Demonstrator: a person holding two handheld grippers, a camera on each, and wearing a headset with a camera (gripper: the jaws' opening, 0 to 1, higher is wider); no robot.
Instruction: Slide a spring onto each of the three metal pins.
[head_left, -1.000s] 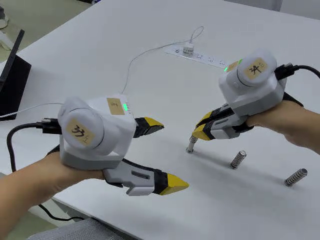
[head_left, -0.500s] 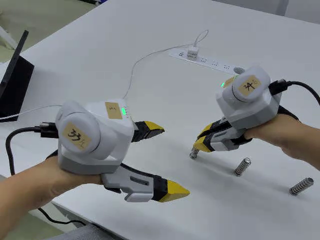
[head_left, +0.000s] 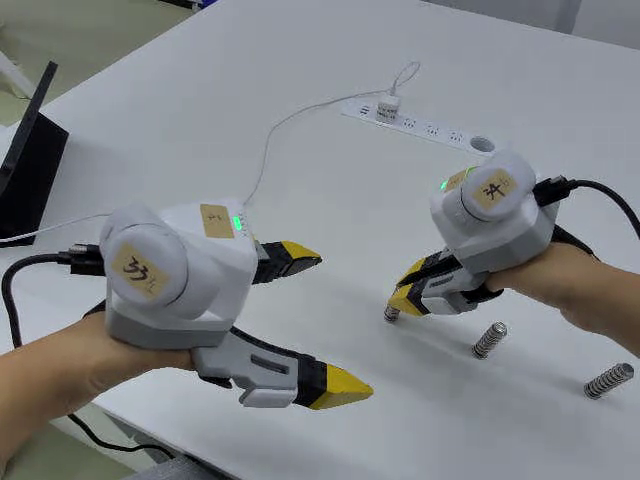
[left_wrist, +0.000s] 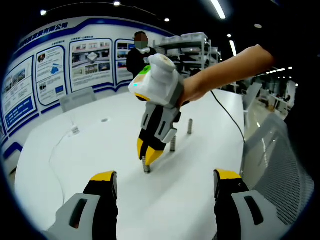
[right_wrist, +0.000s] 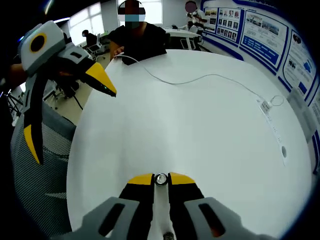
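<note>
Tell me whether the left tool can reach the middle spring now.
Probably not directly: the right tool, shut on the near pin, stands between the open left tool and the middle spring.

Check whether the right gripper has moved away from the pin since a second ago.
No. The right gripper stays closed on the pin, perhaps slightly lower on it; the pin keeps its gap to the nearest spring.
</note>
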